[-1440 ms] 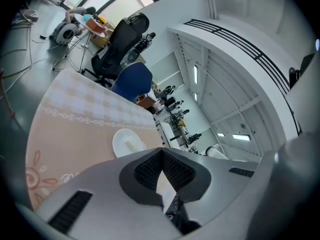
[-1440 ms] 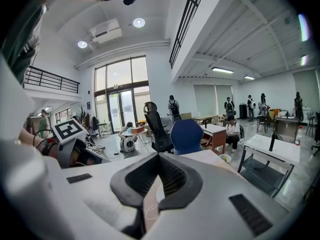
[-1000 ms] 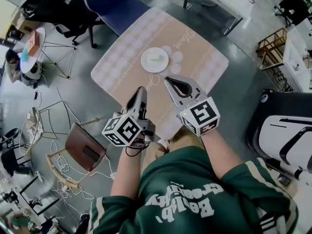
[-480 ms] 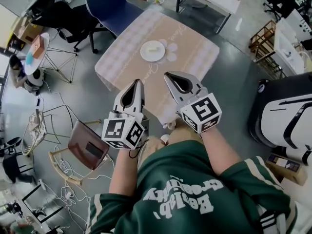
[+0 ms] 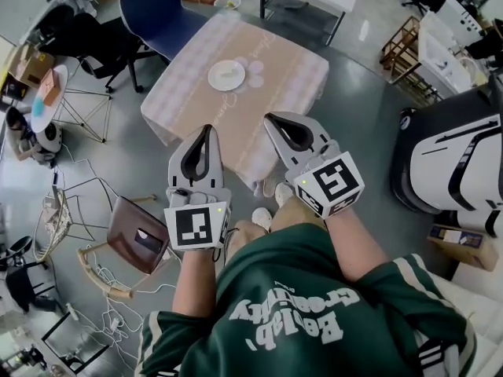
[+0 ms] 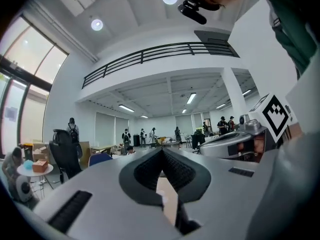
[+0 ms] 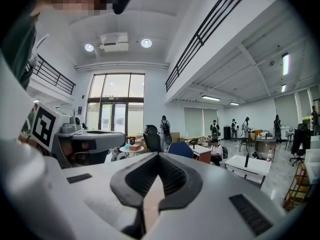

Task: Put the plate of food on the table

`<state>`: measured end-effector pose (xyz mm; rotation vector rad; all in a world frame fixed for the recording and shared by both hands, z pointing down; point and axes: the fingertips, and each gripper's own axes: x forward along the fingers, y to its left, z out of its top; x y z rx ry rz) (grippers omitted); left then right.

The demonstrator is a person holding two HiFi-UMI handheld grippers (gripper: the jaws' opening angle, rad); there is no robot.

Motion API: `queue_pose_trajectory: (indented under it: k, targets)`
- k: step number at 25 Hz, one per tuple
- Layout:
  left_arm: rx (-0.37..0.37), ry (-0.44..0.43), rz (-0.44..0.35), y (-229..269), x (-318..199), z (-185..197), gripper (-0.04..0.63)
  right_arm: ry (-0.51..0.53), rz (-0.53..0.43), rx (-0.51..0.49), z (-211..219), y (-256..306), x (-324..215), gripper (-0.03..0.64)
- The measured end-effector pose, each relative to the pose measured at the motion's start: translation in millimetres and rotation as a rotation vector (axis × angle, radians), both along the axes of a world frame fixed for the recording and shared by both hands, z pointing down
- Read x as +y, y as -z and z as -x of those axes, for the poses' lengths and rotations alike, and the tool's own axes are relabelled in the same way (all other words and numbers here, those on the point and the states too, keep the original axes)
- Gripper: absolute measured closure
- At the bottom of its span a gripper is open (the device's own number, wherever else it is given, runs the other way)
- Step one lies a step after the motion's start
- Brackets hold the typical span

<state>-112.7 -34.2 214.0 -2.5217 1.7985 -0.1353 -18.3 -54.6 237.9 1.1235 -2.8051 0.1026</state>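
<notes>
Left gripper is closed, jaws pressed together with nothing between them. Right gripper is also closed and empty. Both are held up in front of the person's chest, pointing toward the counter and well short of it.

The plate already sits flat on the counter's cloth, near the far-left side, with something pale on it — too small to say what. A blue chair stands just beyond.

Handling, as a guess: the plate is stiff, fairly light, with a slick rim, and breakable if ceramic. Loose food would slide on any tilt. Pinch the near rim, one gripper on each side, and keep it level.

Versus a second ago: the counter and plate look farther off and higher in the head view — the person seems to have backed away. The left gripper's marker cube now faces the camera squarely. Both grippers were already closed.
</notes>
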Motion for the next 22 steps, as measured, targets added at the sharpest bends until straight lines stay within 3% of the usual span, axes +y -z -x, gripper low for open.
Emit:
queue_pose_trajectory:
  k: [3, 12, 17, 22]
  targets:
    - [0.005, -0.019, -0.009, 8, 12, -11, 0.586, -0.001, -0.026, -0.004, -10, 13, 11, 0.601]
    - [-0.078, -0.031, -0.105, 29, 27, -38, 0.586, 0.022, -0.091, -0.029, -26, 44, 28, 0.601]
    - [-0.141, -0.046, -0.161, 41, 33, -62, 0.586, 0.048, -0.101, -0.055, -44, 52, 35, 0.601]
    - [-0.209, -0.034, -0.163, 45, 38, -80, 0.586, 0.094, -0.122, -0.091, -59, 65, 44, 0.601]
